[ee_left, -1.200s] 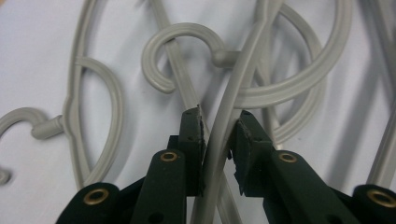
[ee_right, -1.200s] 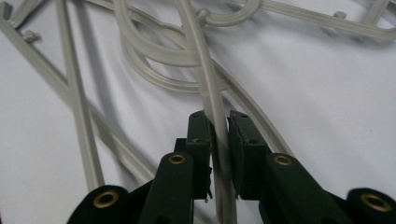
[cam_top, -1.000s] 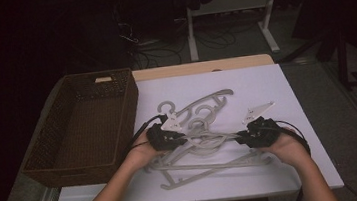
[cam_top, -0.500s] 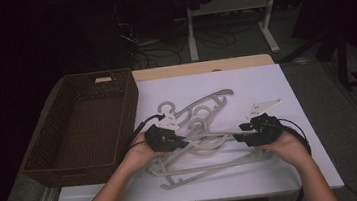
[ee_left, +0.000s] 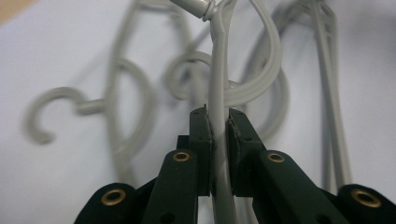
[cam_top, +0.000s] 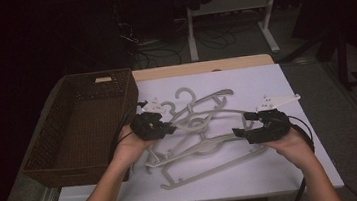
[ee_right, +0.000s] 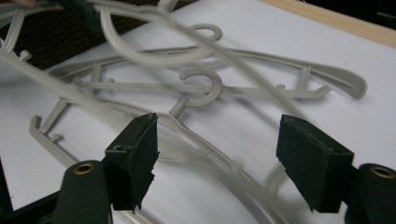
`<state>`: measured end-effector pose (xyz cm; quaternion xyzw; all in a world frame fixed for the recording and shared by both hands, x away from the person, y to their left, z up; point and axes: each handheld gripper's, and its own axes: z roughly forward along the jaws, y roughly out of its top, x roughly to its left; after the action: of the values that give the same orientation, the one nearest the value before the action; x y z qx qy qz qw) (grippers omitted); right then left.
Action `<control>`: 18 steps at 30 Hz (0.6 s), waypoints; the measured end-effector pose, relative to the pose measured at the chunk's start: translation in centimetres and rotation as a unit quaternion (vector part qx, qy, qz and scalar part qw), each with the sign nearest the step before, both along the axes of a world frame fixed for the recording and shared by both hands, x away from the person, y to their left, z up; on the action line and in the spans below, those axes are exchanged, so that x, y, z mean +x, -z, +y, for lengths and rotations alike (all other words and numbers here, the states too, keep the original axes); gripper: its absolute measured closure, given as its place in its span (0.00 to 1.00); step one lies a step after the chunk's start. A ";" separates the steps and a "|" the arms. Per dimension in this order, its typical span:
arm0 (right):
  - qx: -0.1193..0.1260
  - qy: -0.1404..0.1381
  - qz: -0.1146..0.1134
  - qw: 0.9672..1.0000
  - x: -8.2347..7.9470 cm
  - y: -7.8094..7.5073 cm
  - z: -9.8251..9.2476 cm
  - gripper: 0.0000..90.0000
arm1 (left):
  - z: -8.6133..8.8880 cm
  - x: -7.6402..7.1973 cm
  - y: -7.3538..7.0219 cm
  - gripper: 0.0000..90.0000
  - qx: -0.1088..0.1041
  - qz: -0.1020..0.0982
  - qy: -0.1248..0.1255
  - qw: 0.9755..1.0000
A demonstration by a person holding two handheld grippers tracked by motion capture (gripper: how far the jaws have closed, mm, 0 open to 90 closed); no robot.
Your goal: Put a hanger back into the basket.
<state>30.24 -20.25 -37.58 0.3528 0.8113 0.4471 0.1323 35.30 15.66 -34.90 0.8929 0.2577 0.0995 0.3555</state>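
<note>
Left gripper (cam_top: 155,125) clamped on a grey hanger (ee_left: 219,98) and lifting it off the pile at table centre, right gripper (cam_top: 260,128) jaws just opened, empty; next, swing it to the wicker basket (cam_top: 76,124) at nine o'clock.

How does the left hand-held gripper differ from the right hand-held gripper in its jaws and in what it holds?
The left hand-held gripper has its jaws shut on a thin pale grey plastic hanger; the right hand-held gripper has jaws apart, which have just been opening, and grips nothing, with hangers lying beyond them. Both have black jaws and hover over the white table.
</note>
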 end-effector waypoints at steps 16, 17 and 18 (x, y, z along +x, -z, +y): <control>0.001 0.006 0.020 1.000 -1.8 2.9 -0.7 0.19 | 6.4 1.4 -7.8 0.91 -0.004 -0.029 -0.074 0.997; 0.003 0.011 0.018 1.000 -2.0 3.1 -0.7 0.19 | 7.2 1.4 -8.2 0.91 -0.003 -0.031 -0.077 0.997; 0.002 0.019 0.017 1.000 -2.1 3.3 -0.8 0.18 | 8.1 1.5 -8.6 0.91 -0.006 -0.036 -0.083 0.996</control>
<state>28.15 -21.04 -40.86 0.3757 0.8057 0.4403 0.1259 36.78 23.74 -26.25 0.8623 0.3187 0.1591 0.3600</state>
